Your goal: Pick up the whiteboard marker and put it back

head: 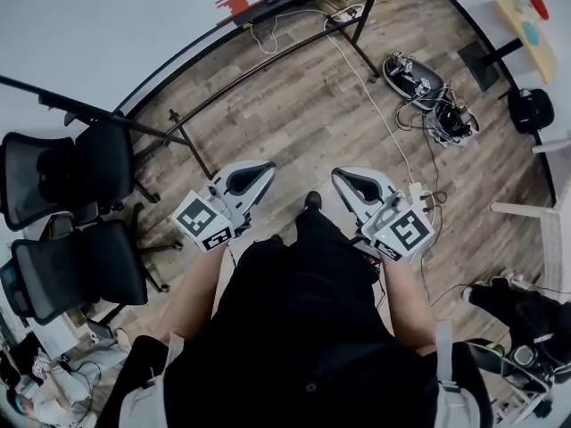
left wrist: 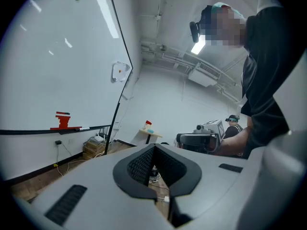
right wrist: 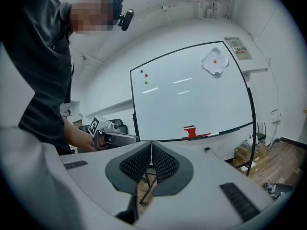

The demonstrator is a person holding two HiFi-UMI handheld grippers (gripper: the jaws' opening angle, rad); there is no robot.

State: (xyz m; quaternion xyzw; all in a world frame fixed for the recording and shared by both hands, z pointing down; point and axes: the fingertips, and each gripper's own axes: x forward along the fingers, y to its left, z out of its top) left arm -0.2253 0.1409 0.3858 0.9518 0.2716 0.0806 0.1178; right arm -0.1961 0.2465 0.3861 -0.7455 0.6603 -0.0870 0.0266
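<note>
**Both grippers closed on nothing, marker on the whiteboard ledge**

The left gripper (left wrist: 154,148) has its jaws pressed together at the tips, with nothing between them. The right gripper (right wrist: 151,144) is clenched the same way and holds nothing. In the head view the two are held level in front of the person's dark-clothed body, side by side but apart, above a wood-plank floor (head: 294,105).

The whiteboard marker (right wrist: 213,134) is well away from both grippers. It is a slim white stick lying on the ledge along the lower edge of the whiteboard (right wrist: 192,90), just beside a red block (right wrist: 190,131) on the same ledge. The board is black-framed and stands on black legs. Two small magnets (right wrist: 146,78), one red and one green, sit near its upper left corner.

Farther out, cardboard boxes (right wrist: 252,153) are stacked on the floor by the board's right leg. In the head view, two black mesh office chairs (head: 76,221) stand at the left, and a tangle of cables (head: 428,114) lies on the floor at the upper right.
</note>
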